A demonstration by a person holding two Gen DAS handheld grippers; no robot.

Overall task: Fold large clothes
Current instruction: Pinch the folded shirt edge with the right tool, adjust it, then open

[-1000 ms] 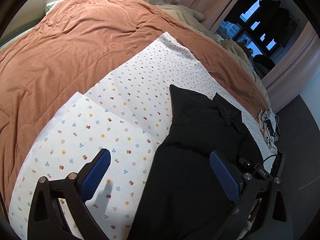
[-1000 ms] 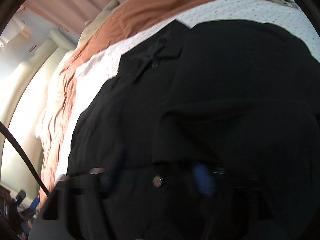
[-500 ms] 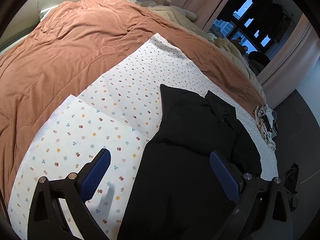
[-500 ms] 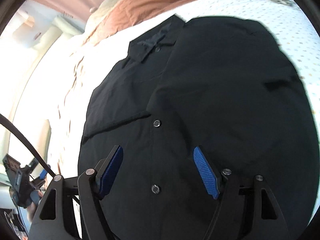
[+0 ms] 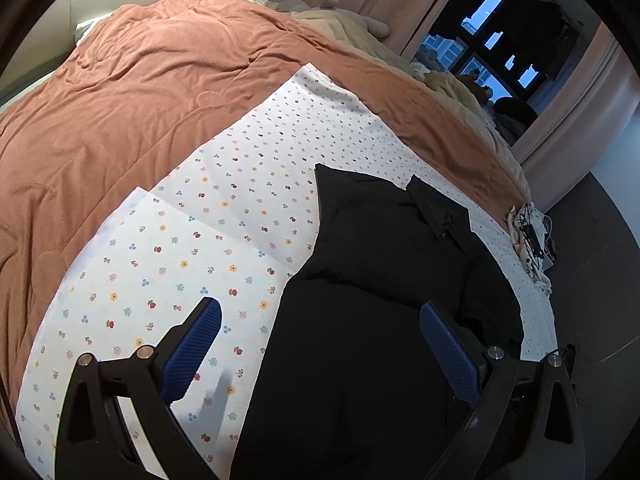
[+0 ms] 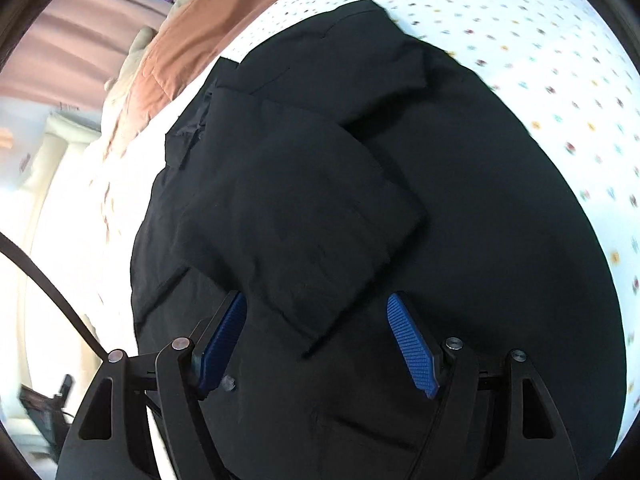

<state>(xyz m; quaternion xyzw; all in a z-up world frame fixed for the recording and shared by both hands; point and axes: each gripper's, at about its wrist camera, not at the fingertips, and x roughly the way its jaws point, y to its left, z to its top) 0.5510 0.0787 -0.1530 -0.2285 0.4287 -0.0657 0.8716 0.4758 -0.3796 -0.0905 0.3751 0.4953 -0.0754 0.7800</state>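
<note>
The black shirt (image 6: 460, 216) lies flat on the flower-print sheet (image 5: 168, 280), which is spread over the rust-brown quilt (image 5: 120, 92); all places below are given relative to the shirt. One sleeve (image 6: 312, 216) is folded across the shirt's front, its cuff end lying between the fingers of the right gripper (image 6: 316, 340); the collar (image 5: 440, 212) sits at the far end of the shirt, and a button (image 6: 229, 382) of the placket shows beside the right gripper's left pad. Right gripper: jaws released and spread wide above the cloth, pads clear of the sleeve, nothing grasped. Left gripper (image 5: 320, 348): jaws likewise released and wide, one pad over the sheet just beside the shirt's edge, the other over the shirt's body, nothing grasped. The step in hand is judged to be the next fold of the body, the sleeve being already laid in. To do it well: lower each gripper to a hem corner or side edge; pinch all cloth layers together; lift only enough to clear the sheet; carry both sides evenly toward the collar; keep the folded sleeve undisturbed; release only once the edges align.
</note>
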